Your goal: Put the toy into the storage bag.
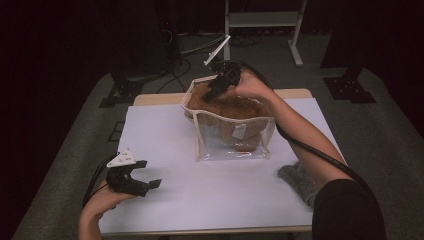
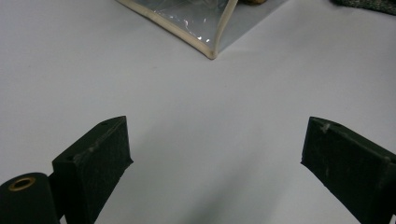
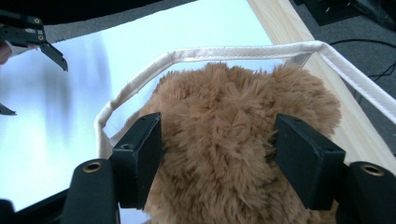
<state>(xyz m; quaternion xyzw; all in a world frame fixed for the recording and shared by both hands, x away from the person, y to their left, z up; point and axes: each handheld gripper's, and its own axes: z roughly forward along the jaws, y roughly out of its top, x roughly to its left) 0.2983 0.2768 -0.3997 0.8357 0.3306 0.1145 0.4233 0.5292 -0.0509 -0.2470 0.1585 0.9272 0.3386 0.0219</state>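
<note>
A brown plush toy (image 1: 225,106) sits inside a clear plastic bag (image 1: 232,150) with cream trim, at the back middle of the white table top (image 1: 165,135). My right gripper (image 1: 216,91) reaches down into the bag's open mouth. In the right gripper view its jaws (image 3: 218,140) stand wide on either side of the plush toy (image 3: 224,93), with fur brushing both pads and not visibly squeezed. The bag's rim (image 3: 224,52) curves around the toy. My left gripper (image 1: 150,173) rests low at the near left, open with nothing in it (image 2: 215,149), facing the bag's corner (image 2: 205,28).
A grey fuzzy cloth (image 1: 295,175) lies on the table at the near right, beside the right forearm, and its edge shows in the left gripper view (image 2: 369,4). The table's wooden back edge (image 3: 299,46) runs just behind the bag. A white metal stand (image 1: 262,20) and cables are on the floor beyond.
</note>
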